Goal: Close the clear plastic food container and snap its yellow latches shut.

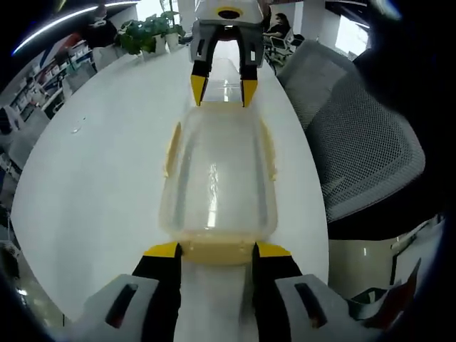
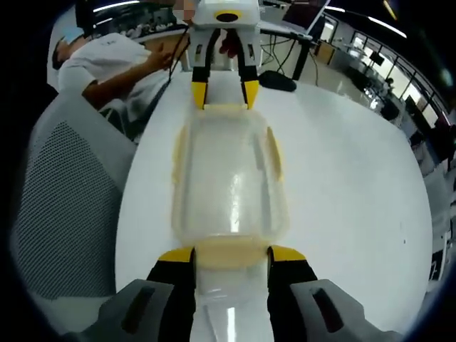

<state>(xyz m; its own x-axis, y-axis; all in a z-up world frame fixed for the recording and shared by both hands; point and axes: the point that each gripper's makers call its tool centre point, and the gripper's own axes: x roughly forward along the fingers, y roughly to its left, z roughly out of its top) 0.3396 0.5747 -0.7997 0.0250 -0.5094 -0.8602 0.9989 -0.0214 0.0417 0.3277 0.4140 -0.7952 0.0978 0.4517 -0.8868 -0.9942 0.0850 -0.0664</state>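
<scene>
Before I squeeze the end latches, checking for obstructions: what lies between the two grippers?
The clear container, lid on, spans the gap between left gripper and right gripper; the left gripper view shows it.

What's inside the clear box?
The clear plastic food container looks empty; the white table shows through its lid. Glare blurs parts, so tiny things might be missed.
</scene>
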